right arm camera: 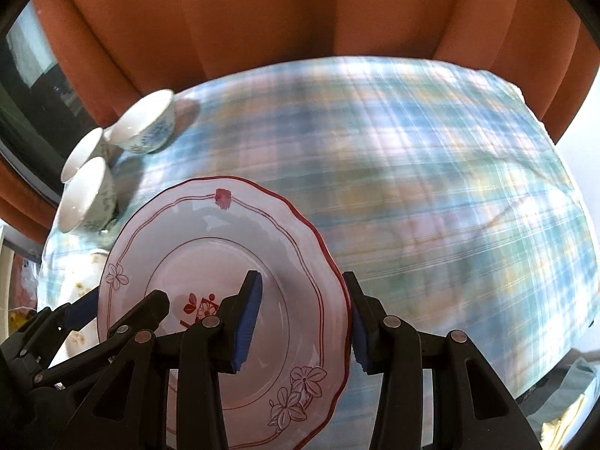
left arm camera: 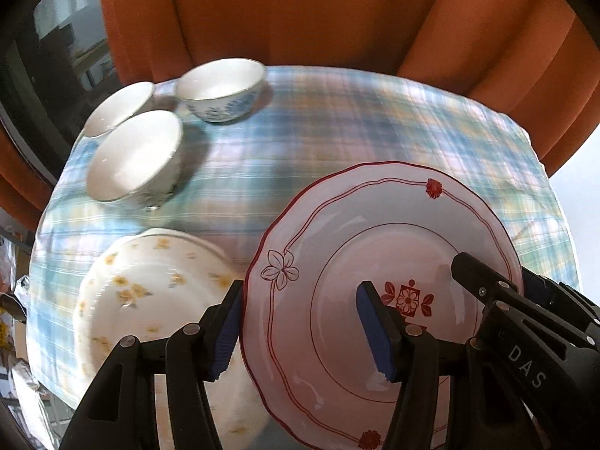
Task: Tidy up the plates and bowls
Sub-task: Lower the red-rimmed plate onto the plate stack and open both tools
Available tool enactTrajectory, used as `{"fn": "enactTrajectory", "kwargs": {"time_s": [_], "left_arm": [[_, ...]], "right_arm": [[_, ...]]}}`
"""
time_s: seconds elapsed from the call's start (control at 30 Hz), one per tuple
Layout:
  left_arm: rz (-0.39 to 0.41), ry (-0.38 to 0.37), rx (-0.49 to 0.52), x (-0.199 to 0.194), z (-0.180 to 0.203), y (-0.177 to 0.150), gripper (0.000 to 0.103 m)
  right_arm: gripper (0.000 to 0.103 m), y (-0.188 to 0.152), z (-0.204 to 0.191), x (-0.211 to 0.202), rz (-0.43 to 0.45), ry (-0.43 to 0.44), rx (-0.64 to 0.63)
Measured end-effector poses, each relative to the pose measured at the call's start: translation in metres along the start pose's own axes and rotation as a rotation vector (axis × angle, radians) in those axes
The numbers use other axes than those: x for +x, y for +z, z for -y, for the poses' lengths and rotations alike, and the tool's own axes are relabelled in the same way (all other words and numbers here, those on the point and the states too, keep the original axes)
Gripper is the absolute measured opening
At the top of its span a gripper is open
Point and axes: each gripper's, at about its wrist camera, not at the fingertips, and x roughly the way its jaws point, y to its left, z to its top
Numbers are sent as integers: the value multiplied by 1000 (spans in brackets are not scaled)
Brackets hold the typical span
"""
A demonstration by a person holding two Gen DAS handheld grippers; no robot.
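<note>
A white plate with red flower patterns and a scalloped red rim (left arm camera: 337,232) (right arm camera: 225,247) hangs tilted above the table, held from both sides. My left gripper (left arm camera: 302,332) is shut on its left rim, one blue pad on the plate's face and the other behind the edge. On the opposite rim my right gripper (right arm camera: 303,326) is shut in the same way. Below and to the left a stack of white plates with yellow flowers (left arm camera: 150,292) (right arm camera: 80,281) lies on the cloth. Three white bowls stand at the far left: one with blue flowers (left arm camera: 221,90) (right arm camera: 146,123) and two others (left arm camera: 137,157) (left arm camera: 118,108).
A blue plaid tablecloth (left arm camera: 337,131) (right arm camera: 431,187) covers the round table. Orange curtains (left arm camera: 300,11) hang close behind the far edge, with a dark window at the left. Clutter lies beyond the table's left and lower right edges.
</note>
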Motion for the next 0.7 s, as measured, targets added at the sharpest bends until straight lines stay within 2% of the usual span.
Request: {"fn": "enactTrajectory", "kwargs": {"time_s": [0.4,0.7], "left_arm": [[-2,16,-21,-14,-80,-18,60],[-59,27,-57,-1,-123,-38,60]], "right_arm": [[47,-25,-82,-6,13,7,-24],[47,-44,-131,15,-52,23,-55]]}}
